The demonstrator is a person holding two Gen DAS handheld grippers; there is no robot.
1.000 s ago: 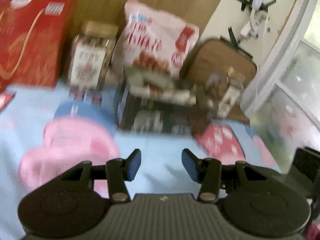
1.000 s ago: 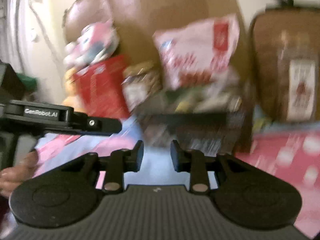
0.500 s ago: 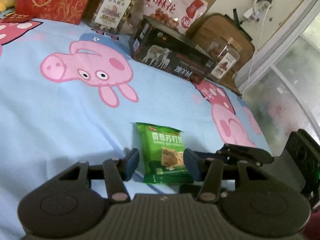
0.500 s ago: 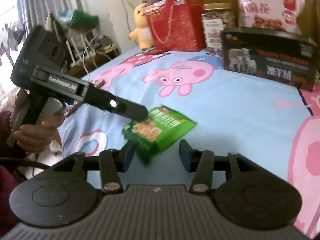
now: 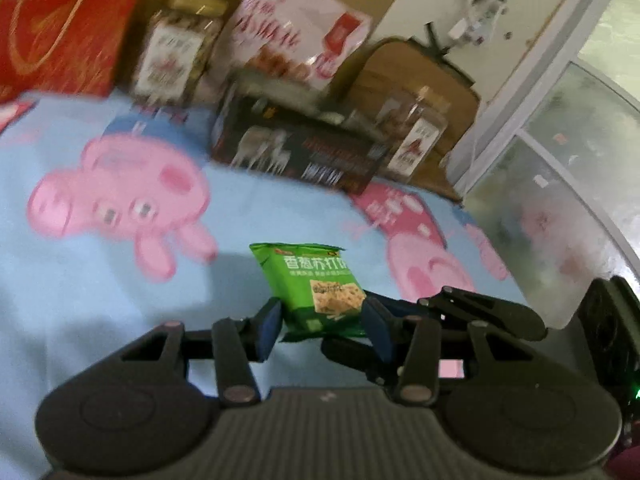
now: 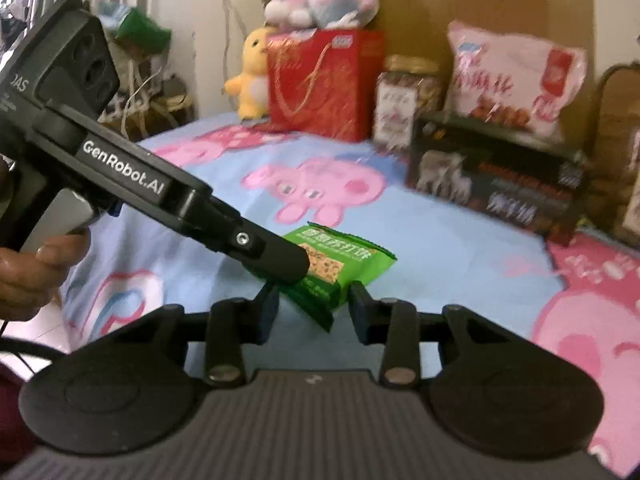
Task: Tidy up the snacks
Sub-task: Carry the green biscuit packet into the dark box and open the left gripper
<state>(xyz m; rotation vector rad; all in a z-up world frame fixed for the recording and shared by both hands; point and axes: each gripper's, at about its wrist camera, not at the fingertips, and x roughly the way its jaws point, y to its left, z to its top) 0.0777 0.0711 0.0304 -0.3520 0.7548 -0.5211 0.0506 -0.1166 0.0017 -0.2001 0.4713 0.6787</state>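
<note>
A green snack packet [image 5: 316,292] is seen raised above the bed [image 5: 120,280], near its front edge, over a light-blue sheet printed with pink cartoon pigs. The packet is tilted and is flanked by the fingers of both hand-held grippers.

In the left wrist view, the left hand-held gripper [image 5: 324,326] is seen partly open with its jaws closing; the lower part of the packet lies between the 2 blue pads [image 5: 269,326], which appear to touch its side edges. The fingers of the right hand-held gripper [image 6: 312,314] are seen coming in from the right at the packet's lower corner.

In the right wrist view, the right hand-held gripper is partly open and its jaws are closing. A lower corner of the packet sits between its fingers, yet a gap is visible on each side, so no contact by its pads is shown. The left hand-held gripper is held by a hand [image 6: 28,268] at the left of this view.

Along the far edge of the bed, against a wooden headboard [image 6: 420,12], are lined up a red gift bag [image 6: 324,88], a clear snack jar [image 6: 400,108], a pink-and-white snack bag [image 6: 516,76] and a dark box [image 6: 496,184]. A second jar [image 5: 416,140] stands beside the dark box toward the far right corner.
</note>
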